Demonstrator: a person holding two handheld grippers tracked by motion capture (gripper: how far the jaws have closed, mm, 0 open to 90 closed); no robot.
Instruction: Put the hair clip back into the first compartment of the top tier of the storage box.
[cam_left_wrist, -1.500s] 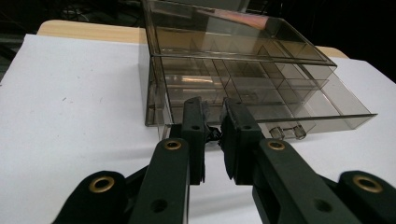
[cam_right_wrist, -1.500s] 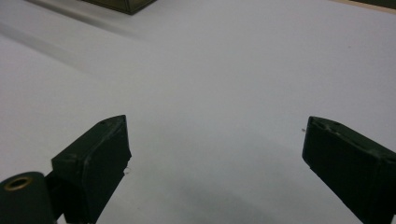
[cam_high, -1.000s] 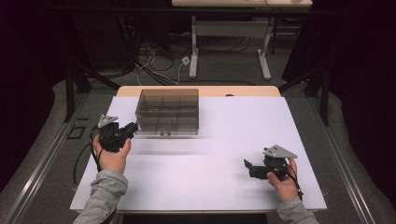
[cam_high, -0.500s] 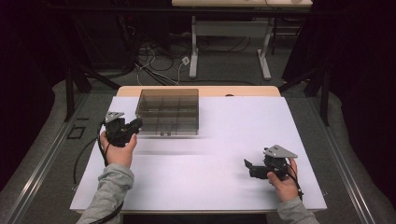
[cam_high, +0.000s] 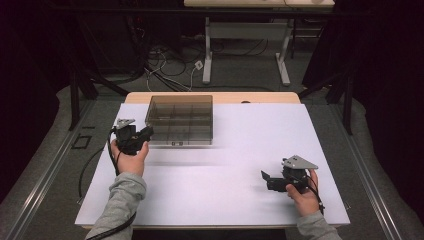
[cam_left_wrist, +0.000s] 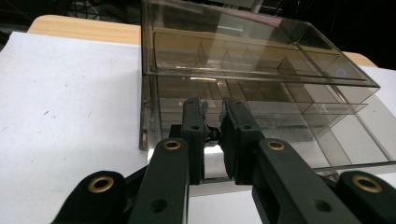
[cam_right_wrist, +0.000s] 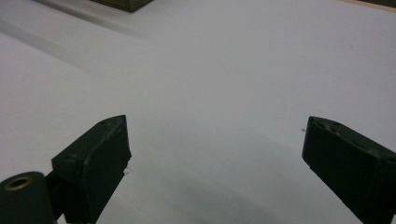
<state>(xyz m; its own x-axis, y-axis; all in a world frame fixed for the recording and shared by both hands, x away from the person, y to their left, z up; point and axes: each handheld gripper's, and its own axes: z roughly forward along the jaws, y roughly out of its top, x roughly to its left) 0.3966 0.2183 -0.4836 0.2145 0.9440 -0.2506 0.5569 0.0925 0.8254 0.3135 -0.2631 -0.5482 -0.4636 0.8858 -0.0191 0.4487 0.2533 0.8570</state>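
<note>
the white table (cam_high: 225, 170) spreads before you, its wooden edge showing along the far side, with the smoked clear compartment box (cam_high: 180, 119) sitting on the far left part of it, lid closed and dividers visible through the plastic. in the left gripper view the box (cam_left_wrist: 261, 88) looms right ahead, its near left corner closest to you and a pale latch tab at the front edge. your left hand (cam_high: 129, 159) holds the left gripper (cam_high: 146, 133) right at the box's front left corner; in its own view the left gripper (cam_left_wrist: 213, 123) has its jaws drawn nearly together with a slim gap, and whether they pinch the latch tab or merely sit in front of it cannot be told from this angle. your right hand (cam_high: 304, 196) rests well apart, near the table's front right, with the right gripper (cam_high: 266, 178) pointing left above bare white surface; in its own view the right gripper (cam_right_wrist: 215, 154) has its jaws spread wide with nothing between them.
</note>
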